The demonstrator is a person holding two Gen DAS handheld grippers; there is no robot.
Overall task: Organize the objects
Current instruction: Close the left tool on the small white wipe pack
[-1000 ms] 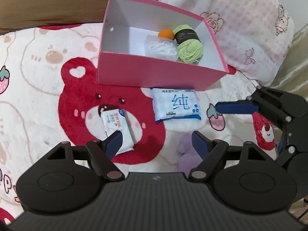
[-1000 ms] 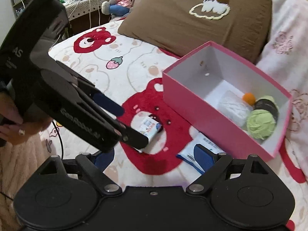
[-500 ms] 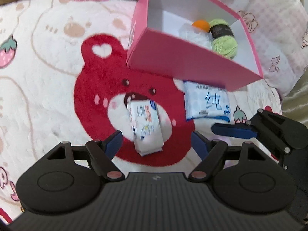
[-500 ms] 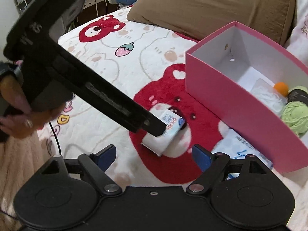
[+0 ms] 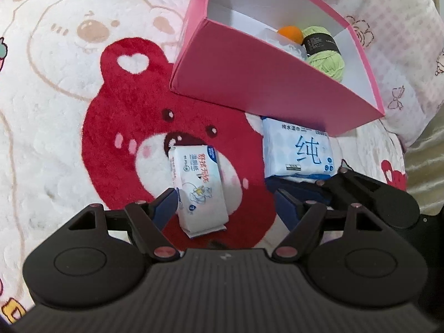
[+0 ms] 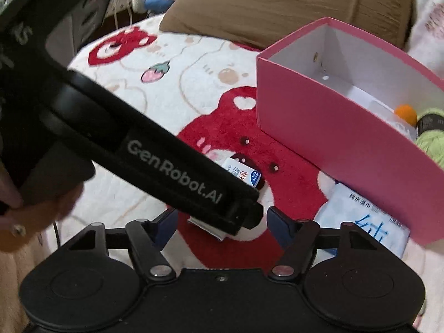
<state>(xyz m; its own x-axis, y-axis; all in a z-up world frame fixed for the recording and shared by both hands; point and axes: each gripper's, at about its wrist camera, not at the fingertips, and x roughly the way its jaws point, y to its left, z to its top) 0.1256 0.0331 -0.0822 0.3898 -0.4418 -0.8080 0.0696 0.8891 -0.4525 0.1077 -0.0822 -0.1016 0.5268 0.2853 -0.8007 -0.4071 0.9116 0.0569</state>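
Note:
A small white wipes pack lies on the red bear of the blanket. My left gripper is open and low over it, and the pack's near end sits between the fingers, close to the left one. A larger blue-and-white wipes pack rests against the front of the pink box. My right gripper is closing. Only the left gripper's finger and the small pack show in its gap, with nothing pressed. The larger pack lies just right of it.
Inside the pink box are an orange ball, a green yarn ball and a clear bag. A brown pillow and a pink pillow lie behind. A person's hand holds the left gripper.
Both grippers came down toward the blanket. The small pack now sits between the left fingers. The right fingers stand closer together than before.

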